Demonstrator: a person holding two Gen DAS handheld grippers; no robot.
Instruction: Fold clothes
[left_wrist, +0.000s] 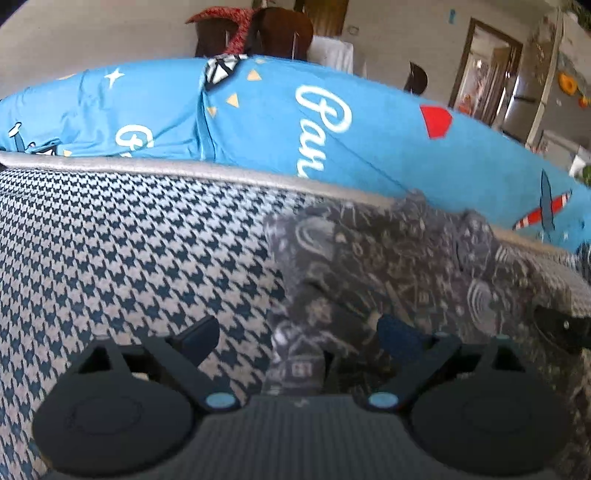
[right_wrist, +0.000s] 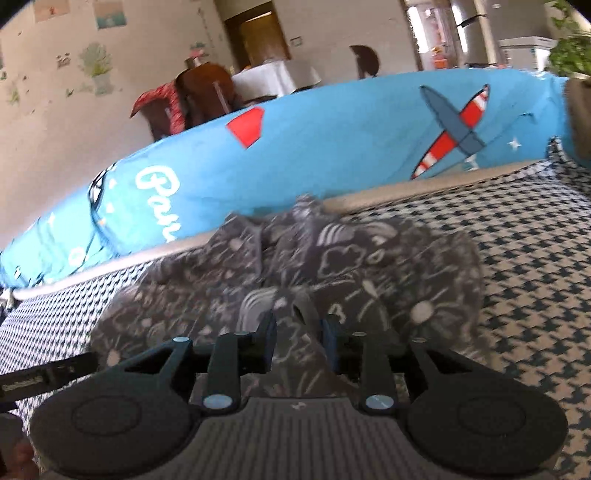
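Blue printed bedding (left_wrist: 280, 122) across upper half of frame, behind.
Houndstooth cushion (left_wrist: 122, 251) filling lower left, pale piping along far edge.
Grey patterned garment (right_wrist: 332, 266) bunched at centre of right view, lower right in left view (left_wrist: 388, 266); not flat, not a neat fold.
Left gripper (left_wrist: 299, 338) wide open at garment's edge, holding nothing.
Right gripper (right_wrist: 299, 332) pinched shut on fold of garment.
Risks: one-sided pull dragging cloth into lump; thin pinch slipping; open claw snagging cushion instead of hem.

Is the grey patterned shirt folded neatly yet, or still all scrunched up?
Still scrunched. The grey patterned garment lies bunched in wrinkled lumps on the houndstooth surface, with uneven edges.
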